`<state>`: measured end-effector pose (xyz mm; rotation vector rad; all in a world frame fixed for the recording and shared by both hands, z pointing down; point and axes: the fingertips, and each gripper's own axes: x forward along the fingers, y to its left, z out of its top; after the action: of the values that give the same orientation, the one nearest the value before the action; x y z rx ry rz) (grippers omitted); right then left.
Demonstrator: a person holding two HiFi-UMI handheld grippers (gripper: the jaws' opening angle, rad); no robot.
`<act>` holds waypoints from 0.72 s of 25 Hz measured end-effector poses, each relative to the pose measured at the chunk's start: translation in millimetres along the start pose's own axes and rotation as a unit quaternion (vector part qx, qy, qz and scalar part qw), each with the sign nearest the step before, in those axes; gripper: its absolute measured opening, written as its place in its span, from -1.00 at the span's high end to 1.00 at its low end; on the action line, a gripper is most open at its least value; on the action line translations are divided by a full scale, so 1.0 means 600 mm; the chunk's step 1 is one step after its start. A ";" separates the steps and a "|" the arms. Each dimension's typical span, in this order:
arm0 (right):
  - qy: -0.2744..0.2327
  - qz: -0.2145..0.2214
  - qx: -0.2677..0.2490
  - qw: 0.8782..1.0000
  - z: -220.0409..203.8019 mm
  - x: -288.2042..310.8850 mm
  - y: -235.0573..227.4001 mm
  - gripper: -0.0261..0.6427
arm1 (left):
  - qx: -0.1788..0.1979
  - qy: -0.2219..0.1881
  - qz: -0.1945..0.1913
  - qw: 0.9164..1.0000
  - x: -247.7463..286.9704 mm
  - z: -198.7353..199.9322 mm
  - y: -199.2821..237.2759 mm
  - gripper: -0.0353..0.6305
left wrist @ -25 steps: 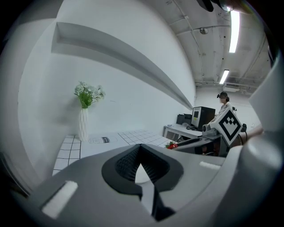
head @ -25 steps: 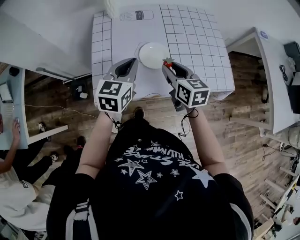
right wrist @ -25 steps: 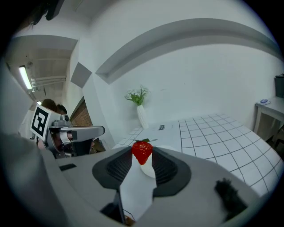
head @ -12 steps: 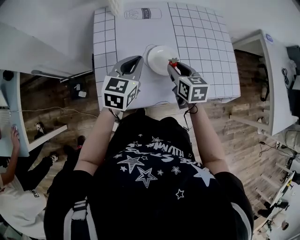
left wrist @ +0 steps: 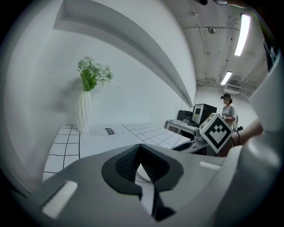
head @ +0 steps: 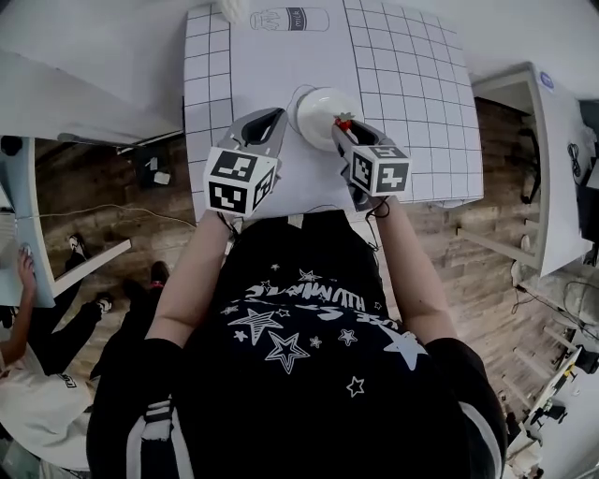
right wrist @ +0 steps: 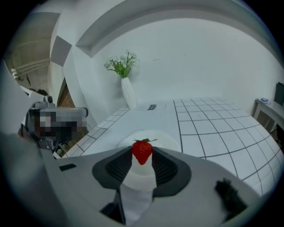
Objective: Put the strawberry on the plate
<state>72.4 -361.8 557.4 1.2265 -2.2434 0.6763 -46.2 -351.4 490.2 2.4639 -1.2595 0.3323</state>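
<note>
Since a second ago, the left gripper and the right gripper have moved farther in over the white surface.

From the head view, we see the right gripper near the centre of the frame with its fingers closed on the strawberry. The strawberry is held at the right rim of the white plate. The left gripper sits just left of the plate, near its rim. A bottle outline is printed on the surface toward the top of the frame.

From the left gripper view, the fingers meet at their tips with nothing between them. A white vase of flowers stands on the surface at the left of the frame. The right gripper's marker cube shows at the right. Beyond it, a person is at a desk with a monitor.

From the right gripper view, the strawberry is pinched between the fingertips at the centre of the frame, red with green leaves on top. The plate lies just beyond it, partly hidden by the fingers. The vase stands farther back, upper left of centre.
</note>
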 end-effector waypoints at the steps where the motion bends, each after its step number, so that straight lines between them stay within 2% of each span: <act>1: 0.004 0.003 -0.004 1.000 -0.001 0.006 -0.002 0.48 | 0.000 0.002 0.003 1.000 0.003 -0.002 0.002 0.87; 8: 0.043 0.028 -0.043 0.998 0.002 0.050 -0.005 0.49 | -0.014 0.016 0.029 0.999 0.021 -0.011 0.022 0.87; 18: 0.091 0.061 -0.057 0.992 -0.016 0.073 -0.006 0.48 | -0.037 0.022 0.044 0.998 0.043 -0.023 0.029 0.87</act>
<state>56.5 -384.7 593.0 0.9402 -2.1845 0.6675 -46.3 -374.0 515.8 2.3312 -1.3404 0.3548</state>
